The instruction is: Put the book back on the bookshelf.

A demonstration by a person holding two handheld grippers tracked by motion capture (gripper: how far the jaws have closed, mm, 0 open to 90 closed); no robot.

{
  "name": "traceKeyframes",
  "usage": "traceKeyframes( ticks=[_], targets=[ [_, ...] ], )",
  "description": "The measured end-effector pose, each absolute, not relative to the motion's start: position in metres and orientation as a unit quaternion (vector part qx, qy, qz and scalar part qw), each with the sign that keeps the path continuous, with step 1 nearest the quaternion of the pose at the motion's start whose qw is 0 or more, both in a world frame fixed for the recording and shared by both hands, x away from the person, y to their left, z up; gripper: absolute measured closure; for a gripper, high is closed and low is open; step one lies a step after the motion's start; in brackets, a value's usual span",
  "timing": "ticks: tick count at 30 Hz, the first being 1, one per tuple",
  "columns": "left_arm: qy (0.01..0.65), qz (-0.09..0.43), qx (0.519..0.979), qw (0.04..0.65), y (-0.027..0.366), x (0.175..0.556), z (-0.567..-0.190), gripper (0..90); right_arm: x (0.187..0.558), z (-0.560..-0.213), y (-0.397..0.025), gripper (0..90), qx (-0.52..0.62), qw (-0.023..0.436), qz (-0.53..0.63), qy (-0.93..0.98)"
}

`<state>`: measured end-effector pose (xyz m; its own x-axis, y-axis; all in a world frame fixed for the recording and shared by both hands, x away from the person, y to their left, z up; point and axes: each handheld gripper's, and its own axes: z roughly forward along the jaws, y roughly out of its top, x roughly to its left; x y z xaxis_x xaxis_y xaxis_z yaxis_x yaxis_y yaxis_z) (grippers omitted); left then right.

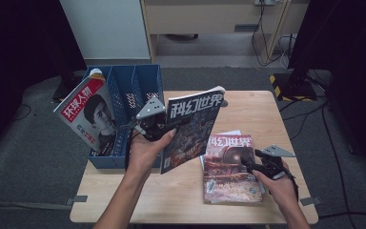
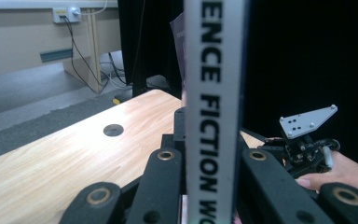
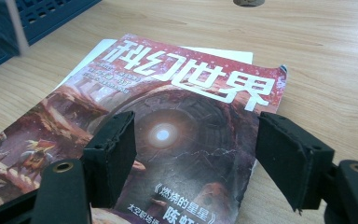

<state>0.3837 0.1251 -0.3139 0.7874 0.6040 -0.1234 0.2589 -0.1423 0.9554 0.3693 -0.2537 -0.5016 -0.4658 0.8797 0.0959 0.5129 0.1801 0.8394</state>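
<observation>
Slippage was the risk: left claw clamped only the magazine spine, so tilting toward the rack could drop it. Right claw hung apart.

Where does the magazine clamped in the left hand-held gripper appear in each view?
High view: the held magazine stands upright at centre, above the table, right of the blue file rack.
Left gripper view: its white spine runs top to bottom at centre, between the jaws of the left hand-held gripper.
Right gripper view: I cannot pick it out.
Shared landmark: the round hole in the table.
</observation>
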Motion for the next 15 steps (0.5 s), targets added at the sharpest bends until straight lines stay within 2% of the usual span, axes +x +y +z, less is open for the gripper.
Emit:
traceKeyframes(
  ticks=[15],
  targets=[
    [0.311, 0.178, 0.717, 0.598, 0.162, 0.368, -0.291, 82.5, 0.369, -0.501, -0.261, 29.3, 0.483, 0.218, 0.429, 0.732]
  ],
)
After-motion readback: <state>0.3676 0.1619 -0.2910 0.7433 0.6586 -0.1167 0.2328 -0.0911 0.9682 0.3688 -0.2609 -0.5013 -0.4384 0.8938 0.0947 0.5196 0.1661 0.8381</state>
